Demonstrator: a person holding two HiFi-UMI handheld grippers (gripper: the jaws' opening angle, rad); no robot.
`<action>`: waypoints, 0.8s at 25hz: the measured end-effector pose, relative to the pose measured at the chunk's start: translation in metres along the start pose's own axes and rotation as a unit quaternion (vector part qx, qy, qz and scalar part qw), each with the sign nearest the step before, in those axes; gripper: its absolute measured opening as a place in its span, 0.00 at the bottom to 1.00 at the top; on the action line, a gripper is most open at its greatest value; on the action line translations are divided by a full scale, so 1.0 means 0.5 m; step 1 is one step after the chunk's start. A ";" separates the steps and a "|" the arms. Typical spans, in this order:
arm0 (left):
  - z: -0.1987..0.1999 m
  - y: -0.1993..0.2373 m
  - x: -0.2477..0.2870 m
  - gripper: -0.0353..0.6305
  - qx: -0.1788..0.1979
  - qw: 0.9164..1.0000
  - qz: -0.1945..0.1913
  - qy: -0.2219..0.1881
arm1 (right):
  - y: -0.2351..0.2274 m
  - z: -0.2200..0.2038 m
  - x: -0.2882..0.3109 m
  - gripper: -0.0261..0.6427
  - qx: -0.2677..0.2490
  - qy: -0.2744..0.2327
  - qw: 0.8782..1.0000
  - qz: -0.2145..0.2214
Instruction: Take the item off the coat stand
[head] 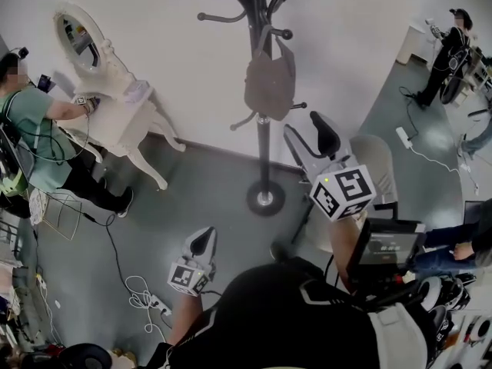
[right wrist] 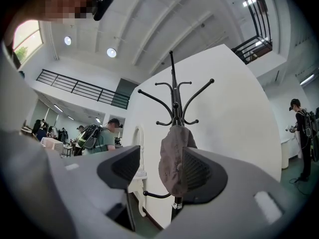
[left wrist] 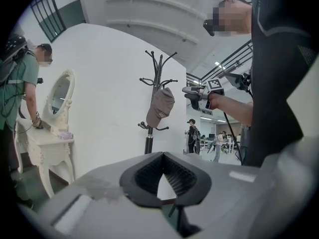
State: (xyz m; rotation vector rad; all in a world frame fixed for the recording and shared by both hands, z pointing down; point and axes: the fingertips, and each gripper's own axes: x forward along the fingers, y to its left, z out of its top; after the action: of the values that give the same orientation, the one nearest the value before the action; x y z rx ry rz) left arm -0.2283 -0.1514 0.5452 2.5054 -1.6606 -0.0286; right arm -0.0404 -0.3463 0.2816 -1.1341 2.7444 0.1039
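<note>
Cap (head: 269, 79) hangs centre frame on the coat stand (head: 264, 152). My right gripper (head: 310, 138), jaws wide open, lines up on it; my left gripper (head: 201, 243), jaws closed, is empty. Best to grip the crown squarely, then lift it clear of the hook.

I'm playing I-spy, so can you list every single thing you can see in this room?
coat stand: one, black, middle, by the white wall
cap: one, grey-brown, hanging on the coat stand
dressing table: one, cream, oval mirror on top, left by the wall
person in green: one, at the dressing table
person in black: one, far right
power strips: two, white, on the grey floor, lower left and right
left gripper: one, grey, jaws shut, empty
right gripper: one, grey, jaws open, aimed at the cap, not touching it
</note>
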 end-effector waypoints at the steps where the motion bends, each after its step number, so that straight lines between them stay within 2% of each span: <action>1: 0.001 0.006 0.002 0.05 -0.001 1.000 0.004 -0.002 | -0.004 -0.002 0.009 0.44 0.000 0.001 1.000 0.001; 12: -0.001 0.054 0.020 0.05 -0.003 0.999 0.037 0.002 | -0.048 -0.036 0.097 0.48 0.006 0.011 1.000 0.002; 20: 0.006 0.067 0.031 0.05 -0.003 0.999 0.043 0.005 | -0.067 -0.059 0.141 0.48 0.011 0.020 1.000 0.000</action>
State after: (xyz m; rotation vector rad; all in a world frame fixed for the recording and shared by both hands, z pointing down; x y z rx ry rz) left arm -0.2533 -0.1788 0.5473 2.4235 -1.7598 -0.0129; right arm -0.0698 -0.4226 0.2976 -1.1433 2.7730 0.0522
